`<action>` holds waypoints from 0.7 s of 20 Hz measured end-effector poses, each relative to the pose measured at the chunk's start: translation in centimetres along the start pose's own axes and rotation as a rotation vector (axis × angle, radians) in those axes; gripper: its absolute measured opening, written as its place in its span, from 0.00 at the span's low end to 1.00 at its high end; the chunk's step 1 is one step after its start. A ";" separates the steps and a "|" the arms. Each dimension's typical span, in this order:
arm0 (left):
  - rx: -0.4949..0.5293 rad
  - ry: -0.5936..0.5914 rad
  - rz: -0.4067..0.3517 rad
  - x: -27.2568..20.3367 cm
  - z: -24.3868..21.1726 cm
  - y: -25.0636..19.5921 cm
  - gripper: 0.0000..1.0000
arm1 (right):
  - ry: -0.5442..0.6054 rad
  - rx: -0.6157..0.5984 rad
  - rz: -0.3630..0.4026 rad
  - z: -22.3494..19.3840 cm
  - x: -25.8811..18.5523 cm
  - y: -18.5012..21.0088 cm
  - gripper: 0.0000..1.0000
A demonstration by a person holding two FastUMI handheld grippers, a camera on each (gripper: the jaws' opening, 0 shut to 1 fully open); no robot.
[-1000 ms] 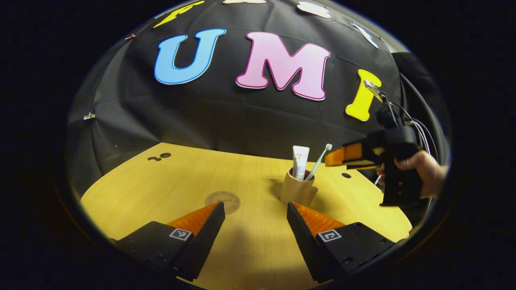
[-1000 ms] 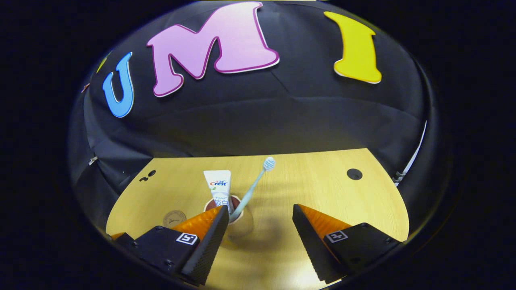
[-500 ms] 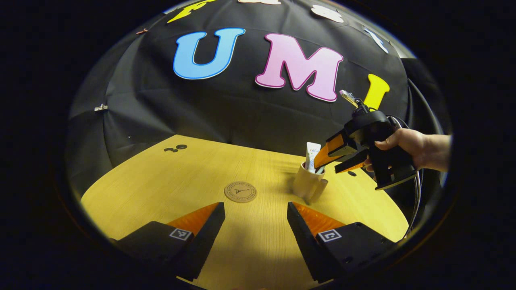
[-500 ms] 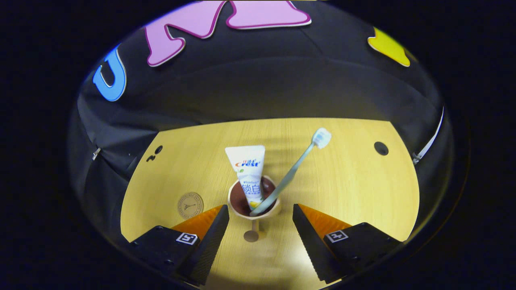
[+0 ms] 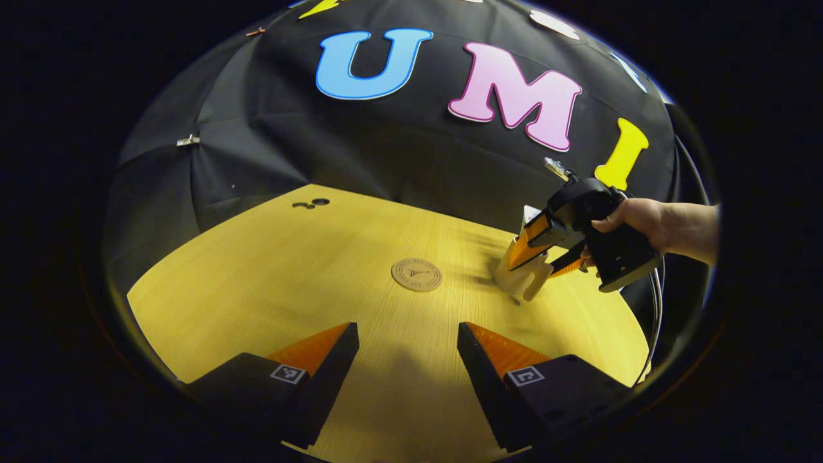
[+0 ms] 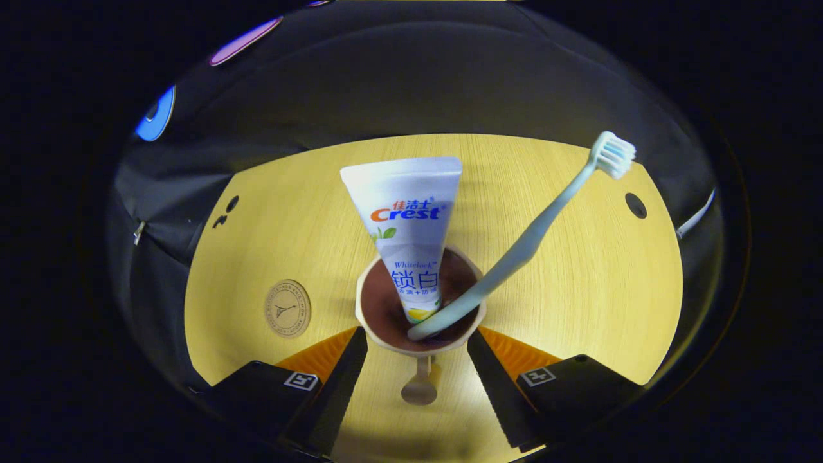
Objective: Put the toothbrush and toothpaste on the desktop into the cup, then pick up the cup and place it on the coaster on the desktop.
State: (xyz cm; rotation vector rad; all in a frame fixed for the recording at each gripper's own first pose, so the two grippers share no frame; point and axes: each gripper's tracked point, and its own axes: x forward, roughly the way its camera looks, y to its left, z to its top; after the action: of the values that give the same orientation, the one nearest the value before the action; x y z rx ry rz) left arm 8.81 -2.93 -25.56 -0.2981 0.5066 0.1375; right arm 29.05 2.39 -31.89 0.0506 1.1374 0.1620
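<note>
A round dark hole (image 6: 635,205) sits in the wooden table (image 5: 270,270) at its far right; smaller holes (image 5: 311,203) mark the far left.

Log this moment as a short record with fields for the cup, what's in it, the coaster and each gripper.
cup: beige handled cup standing on the wooden desktop
contents: white toothpaste tube and pale green toothbrush, both leaning
coaster: round brown coaster, bare, beside the cup
right gripper: fingers open, either side of the cup
left gripper: open, holding nothing
</note>
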 end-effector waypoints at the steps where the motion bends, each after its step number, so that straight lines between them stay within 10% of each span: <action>1: -0.008 0.002 0.002 0.0 -0.1 0.2 0.98 | 0.016 0.000 -0.004 -0.2 0.2 -0.1 0.97; 14: -0.080 0.001 0.011 0.5 1.0 0.9 0.96 | 0.140 0.055 -0.009 -1.9 2.8 -0.8 0.74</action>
State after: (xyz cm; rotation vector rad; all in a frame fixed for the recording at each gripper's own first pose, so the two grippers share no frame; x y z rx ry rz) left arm 9.56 -1.74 -25.18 -0.3742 0.5046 0.1683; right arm 28.58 1.95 -35.34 0.0843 1.2819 0.1275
